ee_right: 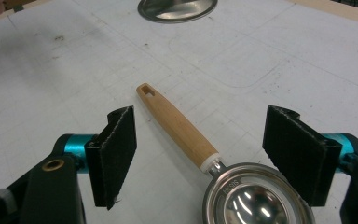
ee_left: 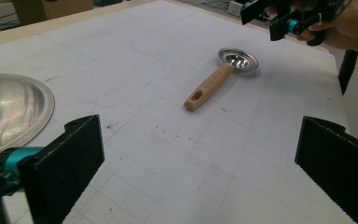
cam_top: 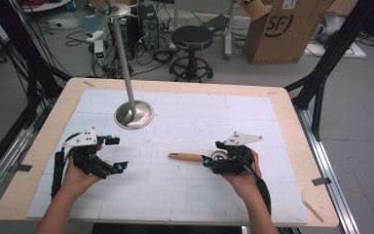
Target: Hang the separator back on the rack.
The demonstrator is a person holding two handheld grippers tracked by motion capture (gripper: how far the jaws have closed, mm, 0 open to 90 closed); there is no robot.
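Observation:
A small metal scoop with a wooden handle (cam_top: 187, 157) lies flat on the white grid mat (cam_top: 175, 190), its bowl (cam_top: 219, 156) toward the right. My right gripper (cam_top: 212, 153) hovers open right over the scoop; in the right gripper view the wooden handle (ee_right: 177, 123) runs between the two black pads (ee_right: 114, 156) and the steel bowl (ee_right: 254, 198) sits close below. My left gripper (cam_top: 117, 153) is open at the mat's left, well apart from the scoop (ee_left: 214, 84), its pads (ee_left: 65, 165) spread wide with nothing between them.
A steel stand with a round base (cam_top: 134, 114) and a tall pole (cam_top: 121, 48) rises at the mat's back left; the base's rim (ee_left: 14, 112) lies near my left gripper. Beyond the wooden table (cam_top: 292, 122) are a stool (cam_top: 191, 39), a cardboard box (cam_top: 282, 29) and cables.

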